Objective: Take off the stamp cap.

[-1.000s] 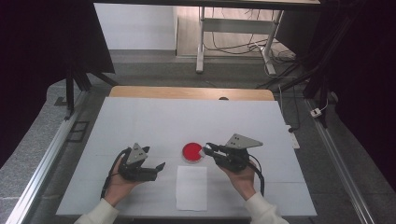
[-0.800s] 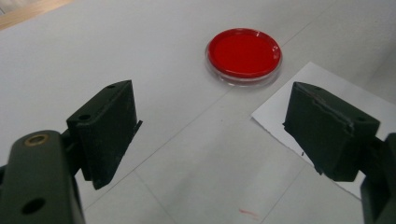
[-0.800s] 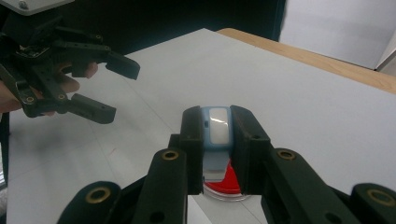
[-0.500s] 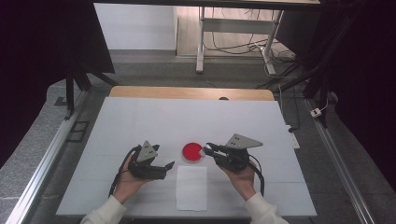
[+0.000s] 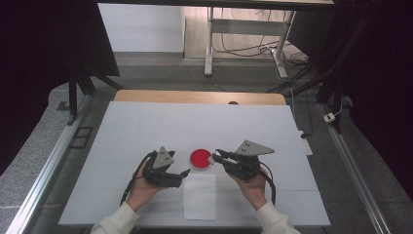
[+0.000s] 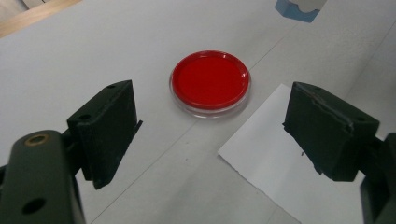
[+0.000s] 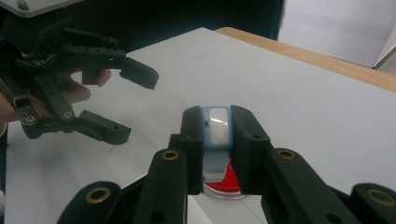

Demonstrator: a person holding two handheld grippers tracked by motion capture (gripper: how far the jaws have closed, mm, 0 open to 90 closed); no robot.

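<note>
Small blue-white stamp (image 7: 218, 128) — upright over the red ink pad (image 6: 210, 81).

Bright table, dark surroundings, soft focus

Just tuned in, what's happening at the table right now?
A person works with a tool in each hand at a white table. The right tool is shut on a small blue-and-white stamp, held just above the red ink pad. The left tool is open, jaws wide apart, pointed at the ink pad with nothing in it. A white sheet of paper lies flat beside the pad, nearer the person.
</note>
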